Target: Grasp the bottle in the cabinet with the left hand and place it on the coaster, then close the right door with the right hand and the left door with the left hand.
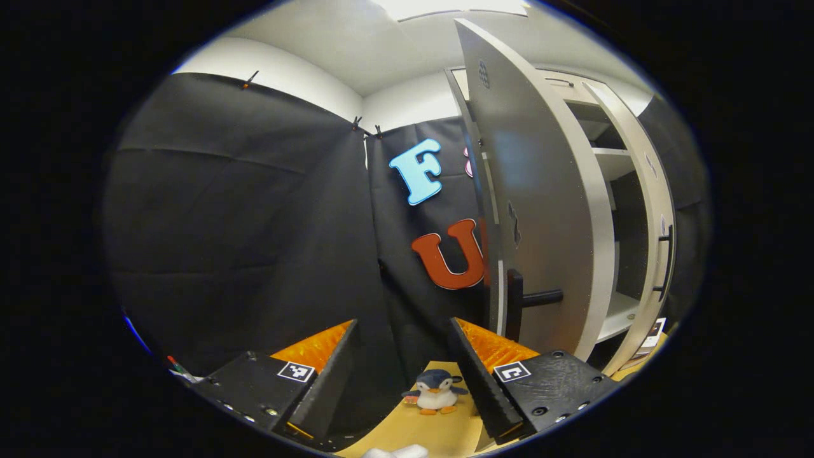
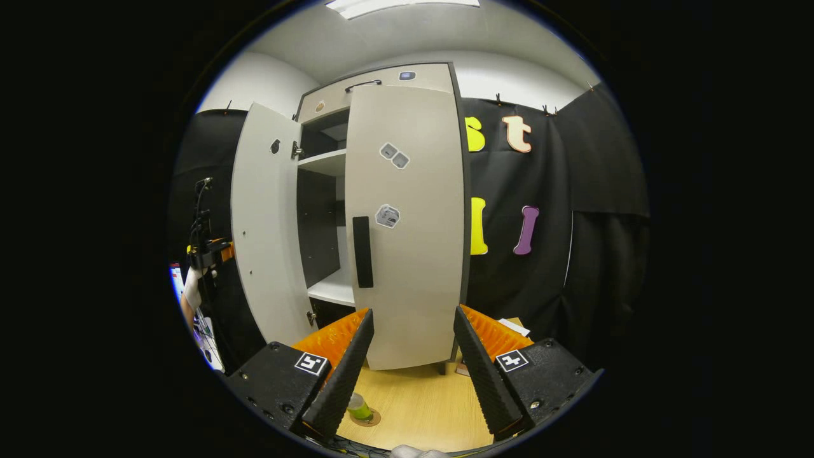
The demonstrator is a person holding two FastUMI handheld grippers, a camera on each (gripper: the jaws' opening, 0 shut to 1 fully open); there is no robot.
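Beyond the spread, empty right claw (image 2: 413, 366), bottle (image 2: 358, 407) sits on coaster (image 2: 370, 418); left claw (image 1: 404, 366) likewise spread.

A toy penguin (image 1: 435, 391) stands upright on the wooden worktop (image 1: 445, 432), near the black cloth wall (image 1: 254, 222).

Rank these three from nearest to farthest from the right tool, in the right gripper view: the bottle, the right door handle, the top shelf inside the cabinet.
1. bottle: low on the table, standing on the coaster, beside the left finger of the right tool.
2. right door handle: ahead, on the door's left edge, higher up.
3. top shelf: deepest, inside the cabinet, upper left.
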